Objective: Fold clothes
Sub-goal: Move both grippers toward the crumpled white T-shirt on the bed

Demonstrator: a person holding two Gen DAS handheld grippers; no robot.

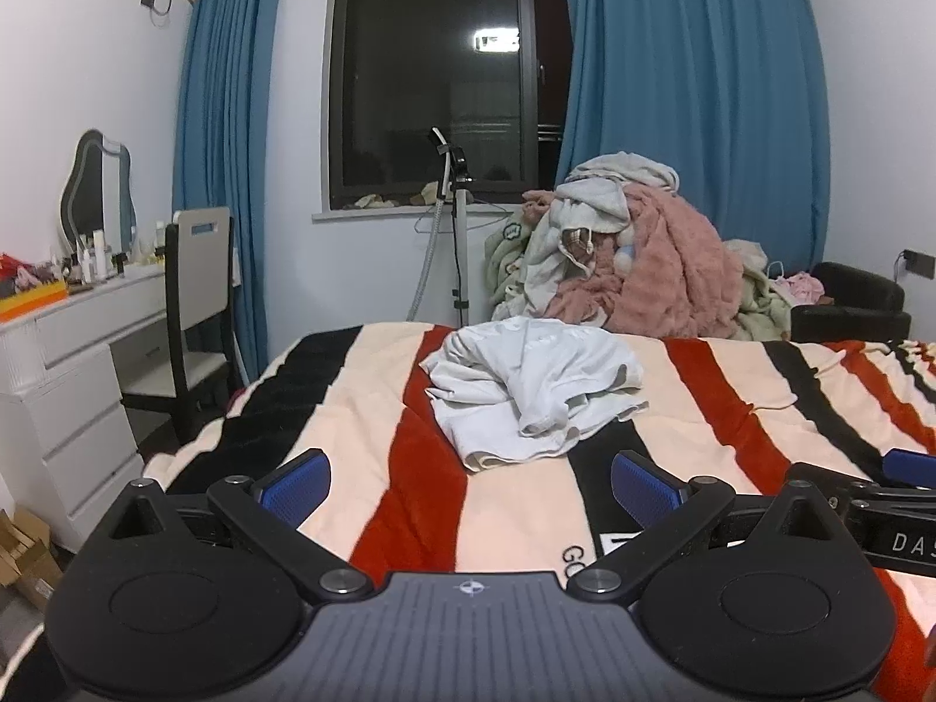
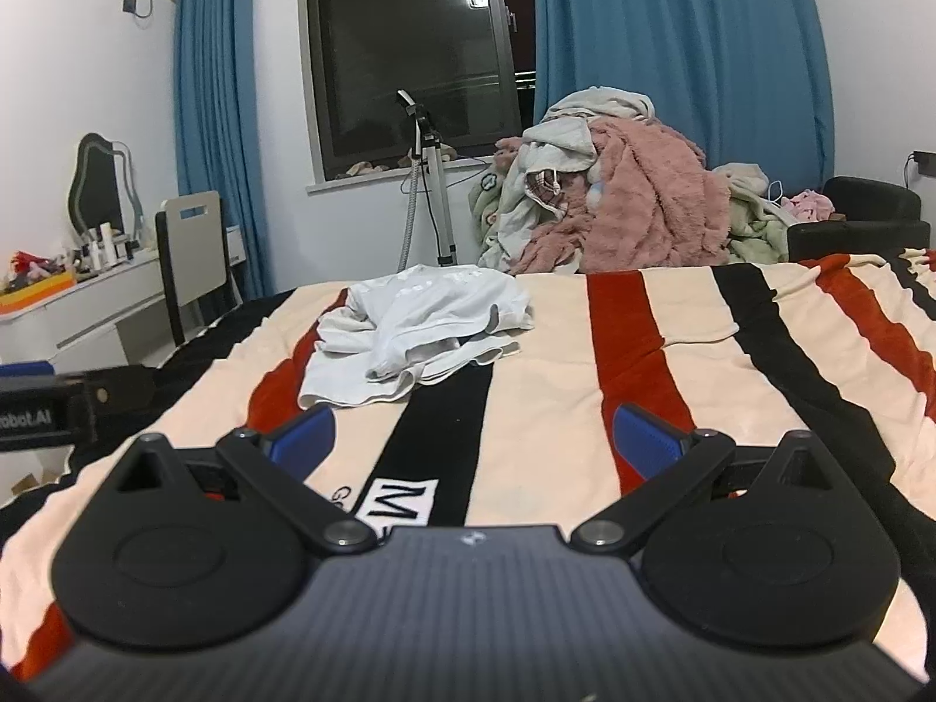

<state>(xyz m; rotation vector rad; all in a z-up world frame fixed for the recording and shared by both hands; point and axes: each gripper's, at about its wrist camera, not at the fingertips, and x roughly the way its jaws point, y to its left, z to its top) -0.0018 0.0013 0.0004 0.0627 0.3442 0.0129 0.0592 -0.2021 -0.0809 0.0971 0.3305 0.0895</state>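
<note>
1. Two grippers, one in each of my hands, hang low over the blanket (image 1: 731, 398) with red, black and cream stripes.
2. My left gripper (image 1: 471, 488) is spread wide and holds nothing.
3. My right gripper (image 2: 474, 439) is spread wide too, and it is empty.
4. One white shirt (image 1: 538, 386) lies in a crumpled heap on the blanket, ahead of both grippers and not touching them.
5. From the right gripper, the shirt (image 2: 421, 322) sits ahead and to the left.
6. Behind the shirt, past the blanket's far edge, is a big pile (image 1: 632, 251) of pink and pale clothes.
</note>
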